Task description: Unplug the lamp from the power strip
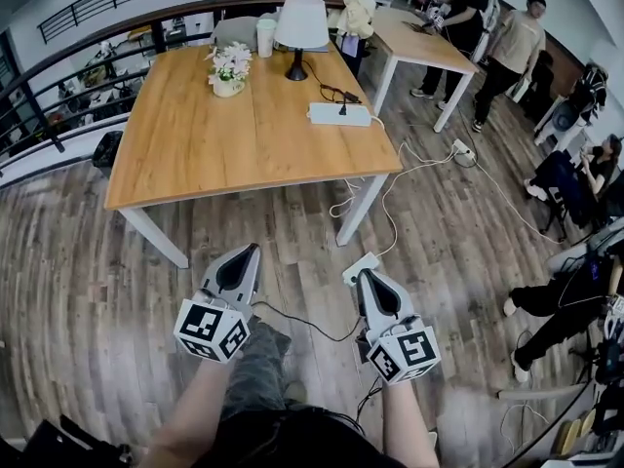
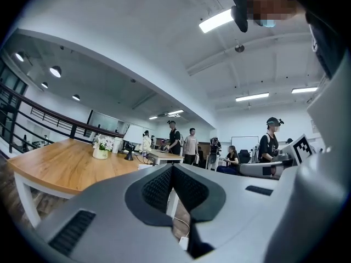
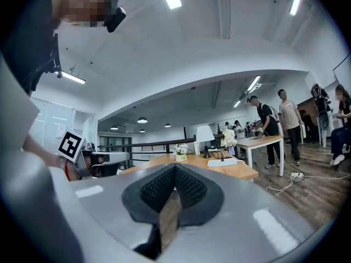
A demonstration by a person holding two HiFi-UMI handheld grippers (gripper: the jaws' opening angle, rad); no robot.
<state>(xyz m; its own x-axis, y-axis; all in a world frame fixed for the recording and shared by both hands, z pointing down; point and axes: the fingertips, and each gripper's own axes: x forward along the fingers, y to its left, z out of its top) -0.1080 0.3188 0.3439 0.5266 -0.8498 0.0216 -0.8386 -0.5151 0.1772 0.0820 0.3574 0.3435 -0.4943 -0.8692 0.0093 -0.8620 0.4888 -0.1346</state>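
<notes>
Power strip (image 1: 339,114): on table (image 1: 185,154), near its right edge, long axis crosswise, black plug (image 1: 343,107) on top, lamp (image 1: 300,25) just behind. Well ahead of both grippers. Right gripper (image 1: 364,275) nearer, left gripper (image 1: 251,251) farther; both clenched, empty.

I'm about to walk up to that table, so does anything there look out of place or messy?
Nothing is tipped or spilled: the lamp, flowers and power strip sit upright on the table. The only untidy part is the white cable, which hangs off the right edge and snakes loosely across the floor.
</notes>
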